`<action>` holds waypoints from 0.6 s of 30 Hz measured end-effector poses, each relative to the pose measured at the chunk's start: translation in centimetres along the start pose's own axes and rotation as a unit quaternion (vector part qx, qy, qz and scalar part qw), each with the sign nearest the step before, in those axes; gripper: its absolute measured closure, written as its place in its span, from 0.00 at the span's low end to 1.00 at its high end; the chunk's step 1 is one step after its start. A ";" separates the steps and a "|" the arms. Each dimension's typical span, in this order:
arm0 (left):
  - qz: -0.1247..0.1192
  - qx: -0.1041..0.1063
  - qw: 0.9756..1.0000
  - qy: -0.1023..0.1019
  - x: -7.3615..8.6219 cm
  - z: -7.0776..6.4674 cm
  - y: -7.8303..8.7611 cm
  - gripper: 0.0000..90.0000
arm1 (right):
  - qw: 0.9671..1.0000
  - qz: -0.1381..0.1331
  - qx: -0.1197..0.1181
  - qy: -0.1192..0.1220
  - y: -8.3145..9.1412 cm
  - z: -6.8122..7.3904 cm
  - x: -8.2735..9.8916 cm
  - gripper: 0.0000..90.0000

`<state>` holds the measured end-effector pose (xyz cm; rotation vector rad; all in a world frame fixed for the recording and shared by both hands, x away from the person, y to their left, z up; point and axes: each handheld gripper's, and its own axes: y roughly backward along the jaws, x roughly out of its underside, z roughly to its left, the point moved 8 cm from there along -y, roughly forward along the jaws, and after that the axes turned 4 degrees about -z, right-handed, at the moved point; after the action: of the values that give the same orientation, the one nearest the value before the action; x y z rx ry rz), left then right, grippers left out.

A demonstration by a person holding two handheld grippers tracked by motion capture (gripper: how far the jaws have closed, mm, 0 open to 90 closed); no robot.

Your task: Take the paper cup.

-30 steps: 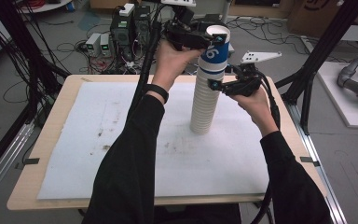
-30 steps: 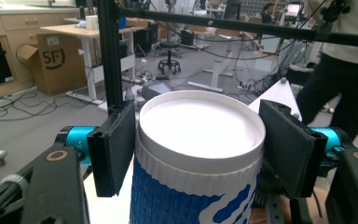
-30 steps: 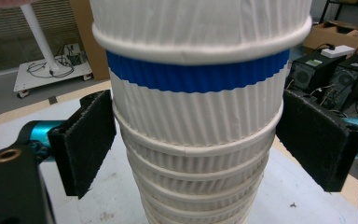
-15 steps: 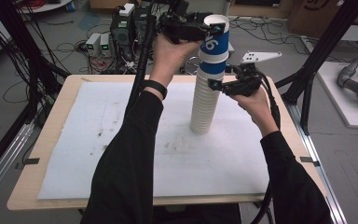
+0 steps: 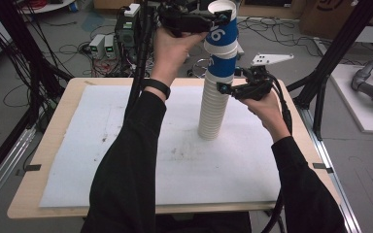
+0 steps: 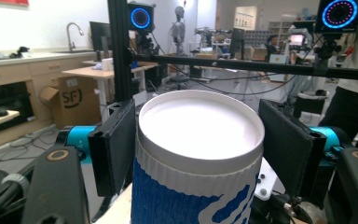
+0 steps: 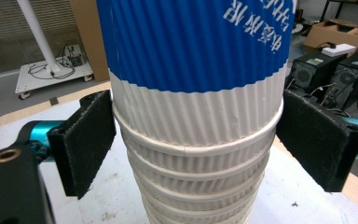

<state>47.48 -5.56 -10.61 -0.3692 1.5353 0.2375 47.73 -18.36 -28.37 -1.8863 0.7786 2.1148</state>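
A tall stack of white ribbed paper cups (image 5: pixel 212 111) stands upright on the white mat (image 5: pixel 126 145). A blue-and-white cup (image 5: pixel 222 29) is at the top, partly drawn out of the blue cup beneath it (image 5: pixel 222 65). My left gripper (image 5: pixel 222 18) is shut on this top cup just under its rim, and its pads (image 6: pixel 116 144) flank the cup (image 6: pixel 198 140) in the left gripper view. My right gripper (image 5: pixel 223 87) is shut on the stack below the blue cups. In the right gripper view its pads (image 7: pixel 86 140) press on the upper white rims (image 7: pixel 196 163).
The mat covers most of a wooden table (image 5: pixel 43 204). Black frame posts (image 5: pixel 335 53) rise at the right and left. Cables and electronic boxes (image 5: pixel 102 46) lie on the floor behind the table. Both forearms in black sleeves reach over the mat.
My left hand has risen with the top cup, pulling it further up out of the stack. My right hand and the stack have stayed in place.
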 end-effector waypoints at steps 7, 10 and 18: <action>-0.013 0.001 1.000 -0.003 -1.1 -0.1 1.5 0.33 | 1.000 0.000 0.001 -0.001 0.0 0.0 0.0 0.14; -0.012 -0.003 1.000 -0.006 -1.5 -0.2 2.4 0.34 | 1.000 0.002 0.000 -0.002 0.0 0.1 0.0 0.14; 0.005 -0.011 1.000 -0.018 -1.7 -0.8 5.6 0.34 | 1.000 0.004 0.000 -0.003 0.1 0.1 0.0 0.14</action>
<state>44.56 -0.55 -9.42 -0.3725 1.5000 0.2667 47.55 -18.37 -28.38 -1.8787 0.7864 2.1250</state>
